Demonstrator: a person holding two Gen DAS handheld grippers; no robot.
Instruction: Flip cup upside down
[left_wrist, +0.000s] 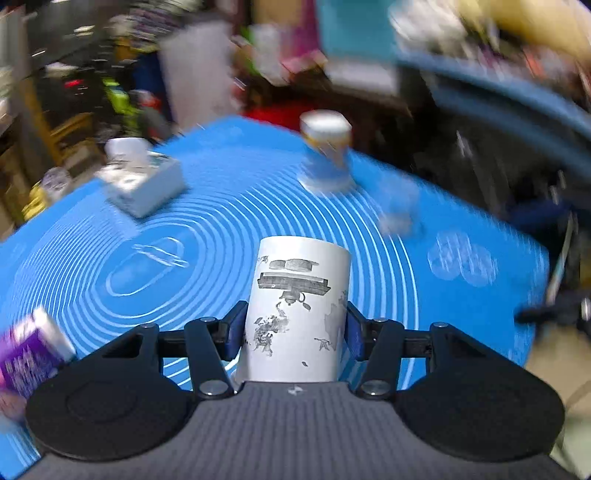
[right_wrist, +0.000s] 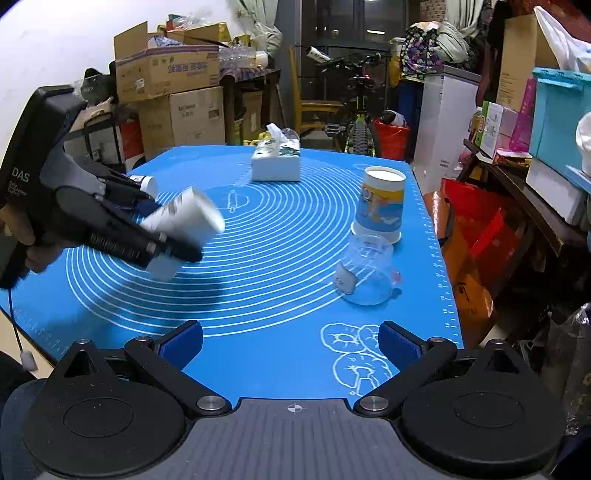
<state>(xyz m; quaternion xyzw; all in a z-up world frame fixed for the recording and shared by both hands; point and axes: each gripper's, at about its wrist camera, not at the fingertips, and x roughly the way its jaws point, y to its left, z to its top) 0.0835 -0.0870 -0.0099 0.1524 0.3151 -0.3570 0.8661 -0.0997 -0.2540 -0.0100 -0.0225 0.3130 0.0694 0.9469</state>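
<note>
My left gripper (left_wrist: 295, 328) is shut on a white paper cup (left_wrist: 299, 306) with grey printed drawings, gripping its sides. In the right wrist view the same cup (right_wrist: 184, 218) is held tilted above the left part of the blue mat (right_wrist: 280, 266), blurred by motion, with the left gripper (right_wrist: 155, 221) around it. My right gripper (right_wrist: 291, 347) is open and empty, low over the near edge of the mat.
A blue and yellow paper cup (right_wrist: 380, 203) stands upside down at the right. A clear plastic cup (right_wrist: 365, 273) stands upside down in front of it. A tissue box (right_wrist: 277, 162) sits at the far side. Boxes, a bicycle and bins surround the table.
</note>
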